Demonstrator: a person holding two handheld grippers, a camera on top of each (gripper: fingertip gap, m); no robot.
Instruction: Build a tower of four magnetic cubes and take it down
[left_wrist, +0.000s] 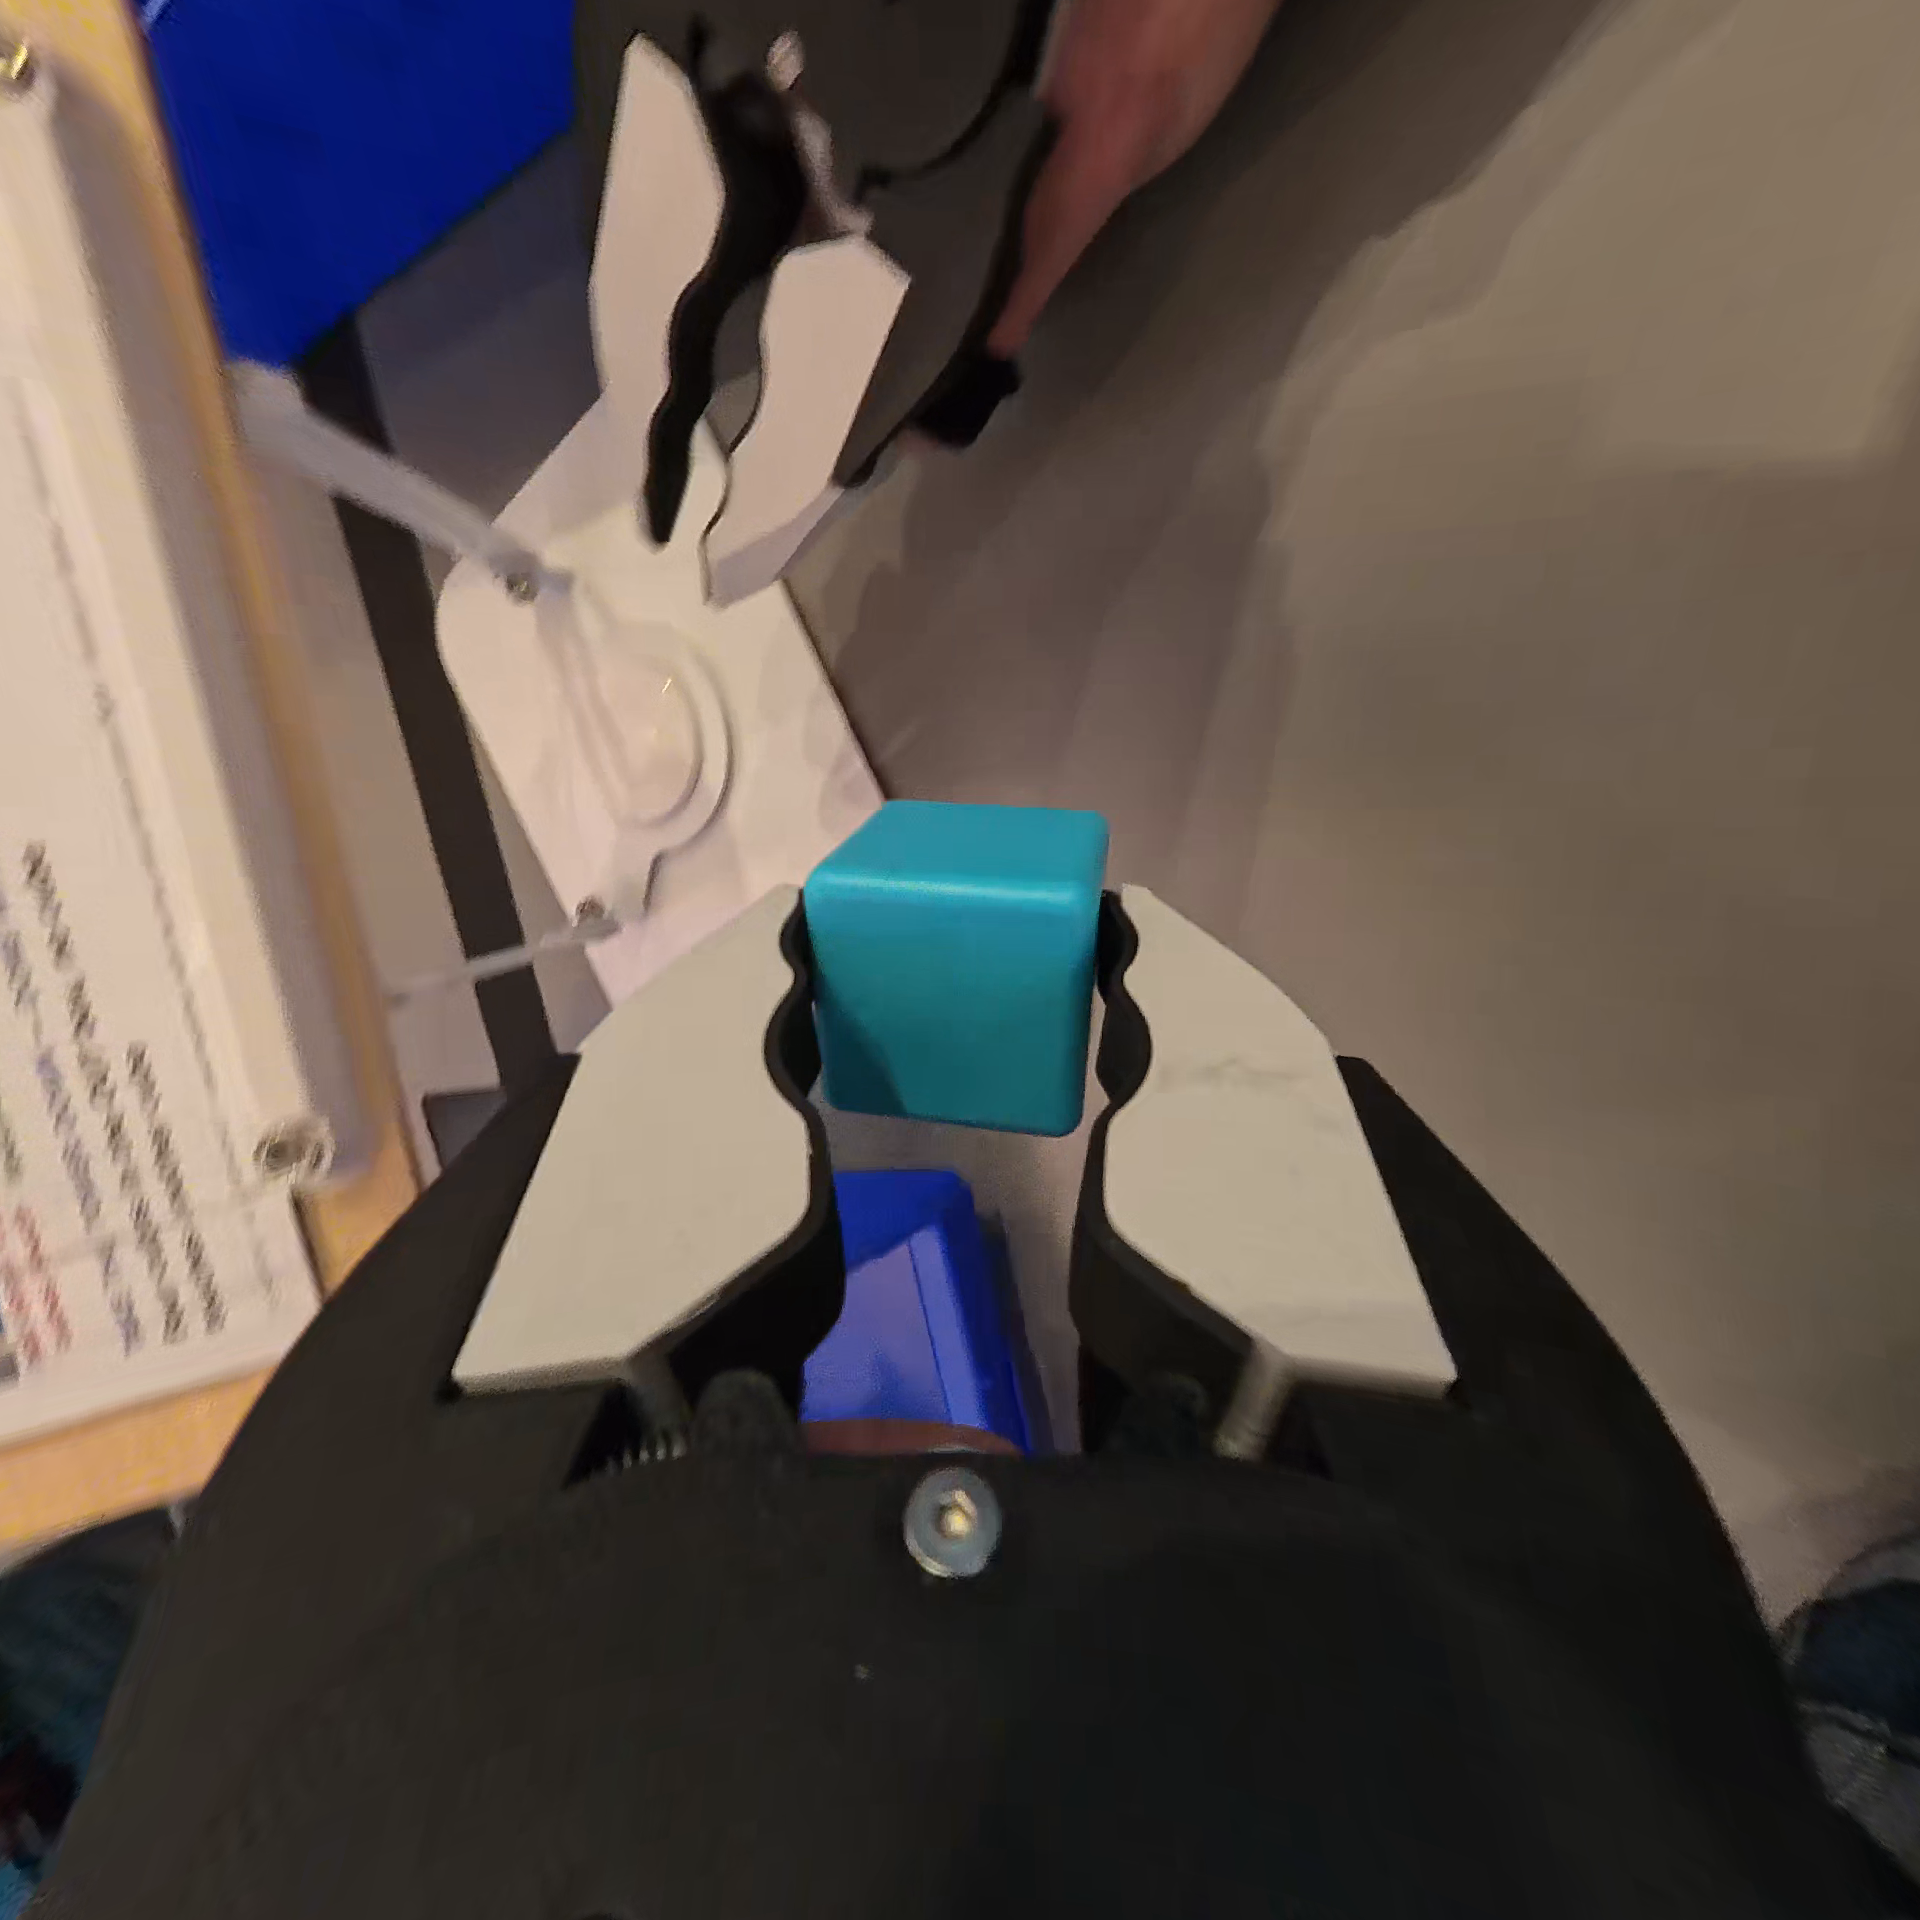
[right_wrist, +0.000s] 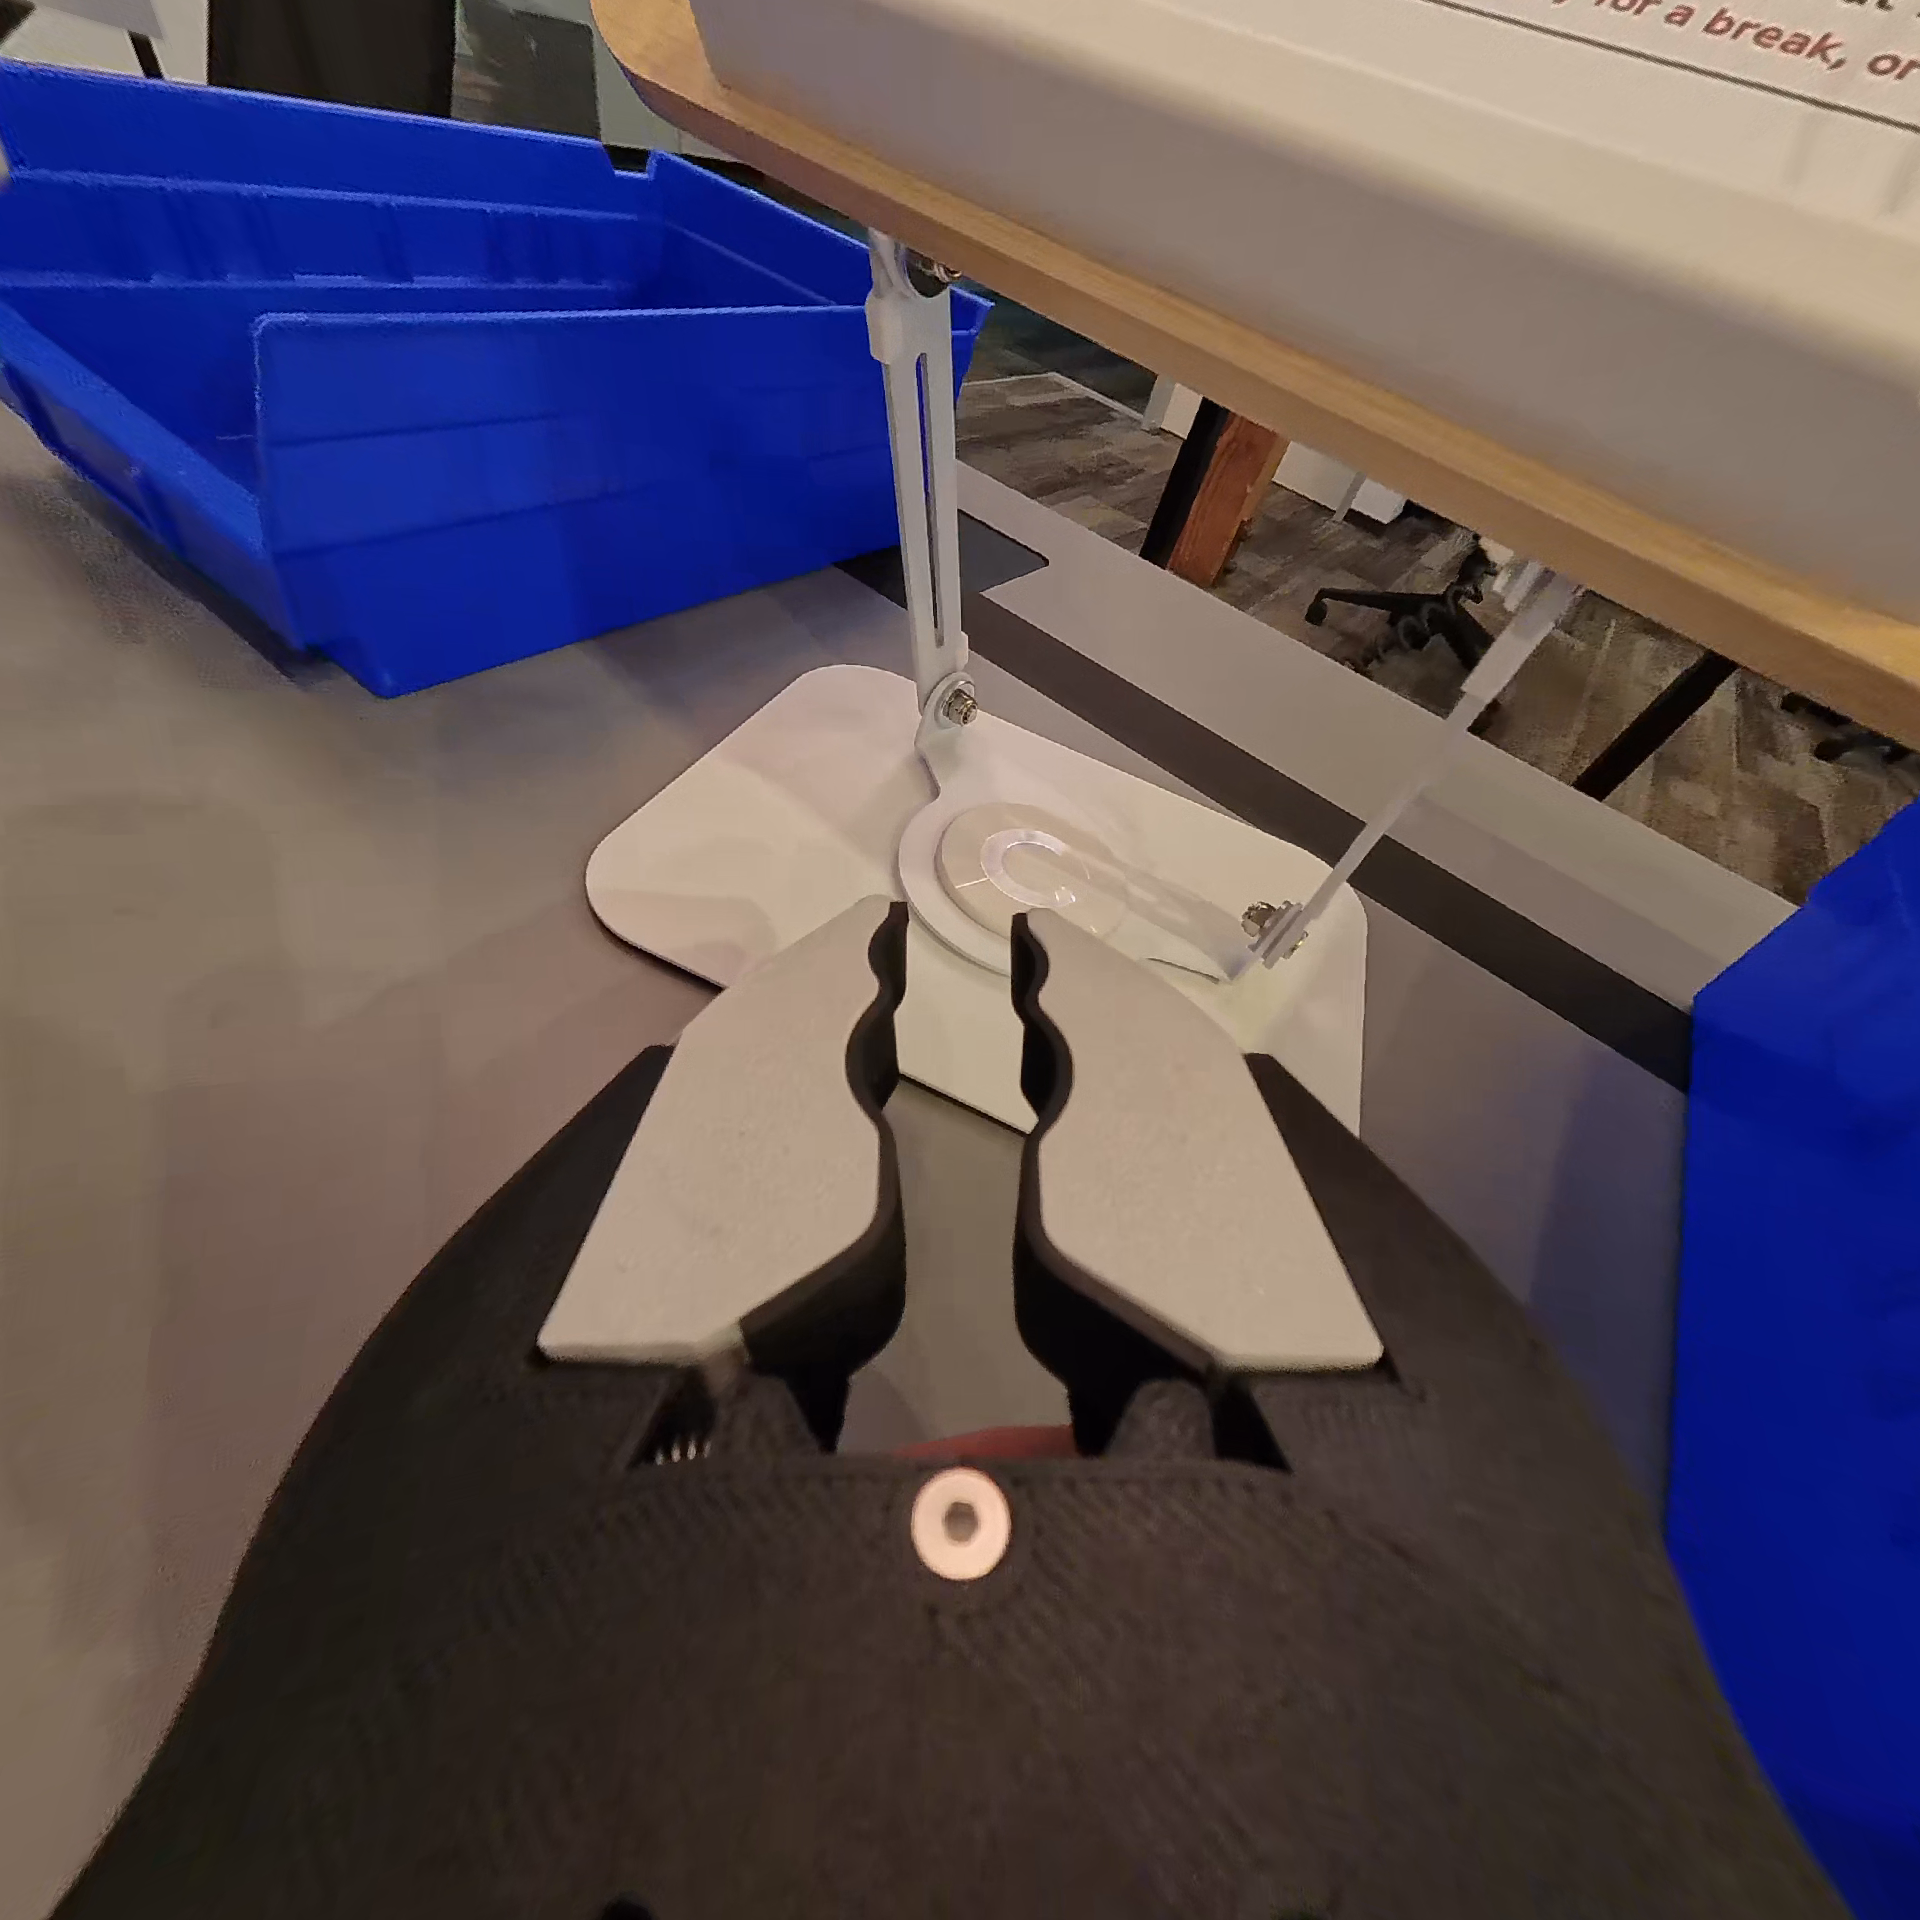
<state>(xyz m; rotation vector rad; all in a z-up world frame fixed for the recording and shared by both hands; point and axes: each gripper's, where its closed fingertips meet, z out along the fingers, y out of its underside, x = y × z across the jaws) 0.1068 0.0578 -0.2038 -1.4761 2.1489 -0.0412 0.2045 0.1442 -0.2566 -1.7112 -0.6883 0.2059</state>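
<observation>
My left gripper (left_wrist: 951, 914) is shut on a teal cube (left_wrist: 951, 997), held by its two sides between the fingertips above the grey table (left_wrist: 1455, 727). My right gripper (right_wrist: 954, 935) holds nothing; its jaws stand nearly together with a narrow gap, over the white stand base (right_wrist: 748, 831). It also shows in the left wrist view (left_wrist: 691, 551), ahead of the cube, with a hand behind it. No other cubes are in view.
A blue bin (right_wrist: 468, 468) stands at the far left and another blue bin (right_wrist: 1818, 1247) at the right edge. A tilted wood-edged board (right_wrist: 1247, 312) on thin white struts overhangs the stand base. A blue bin (left_wrist: 914, 1320) shows below my left gripper. One gripper's finger ends stand about 15 centimeters off the other's.
</observation>
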